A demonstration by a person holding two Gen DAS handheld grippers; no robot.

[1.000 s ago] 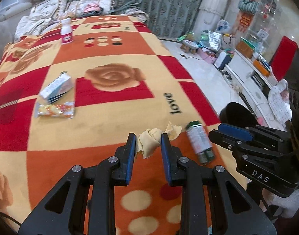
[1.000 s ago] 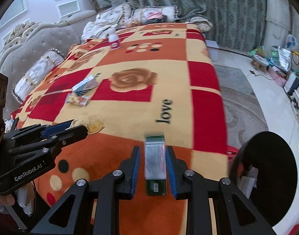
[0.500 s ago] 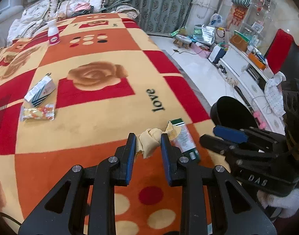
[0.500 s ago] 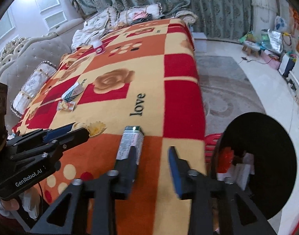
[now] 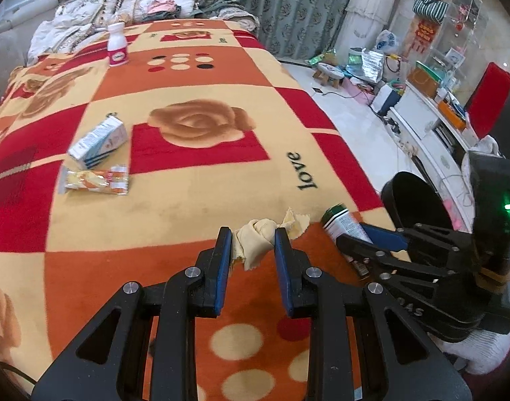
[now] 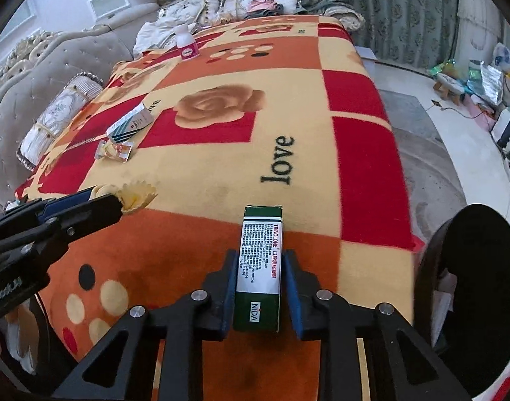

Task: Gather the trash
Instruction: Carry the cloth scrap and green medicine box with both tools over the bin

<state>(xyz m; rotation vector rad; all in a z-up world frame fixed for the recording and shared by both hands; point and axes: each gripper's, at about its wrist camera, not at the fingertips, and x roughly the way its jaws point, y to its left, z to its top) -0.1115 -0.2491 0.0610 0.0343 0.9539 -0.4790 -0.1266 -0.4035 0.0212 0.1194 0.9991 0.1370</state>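
While both tools hang low over the near end of the bed (image 6: 362, 97), the relation that matters is the bin: the black trash bin (image 6: 482, 267) stands on the floor just off the bed's near right corner, to the right of the right hand-held gripper (image 6: 259, 287) and on the far side of it from the left hand-held gripper (image 5: 249, 250), so the right hand looks the nearer one to drop first. The right hand-held gripper's jaws have just been closing and now clamp a green-and-white medicine box (image 6: 260, 260) between the blue pads; the box's long axis runs straight out along the fingers, its far end pointing up the bed, its near end marked NIDA. The left hand-held gripper is closed on a crumpled pale-yellow paper wrapper (image 5: 258, 239), which bulges between the pads with a frilled edge sticking out to the right. Farther up the blanket (image 5: 195, 180), on the left side and well apart from both tools, lie a small white-and-blue carton (image 5: 99, 142) on its side and, just nearer, a flat orange-and-white snack packet (image 5: 94, 182); a white bottle with a pink label (image 5: 117, 48) stands upright near the far end by the pillows. In my judgement those three remain to be collected.
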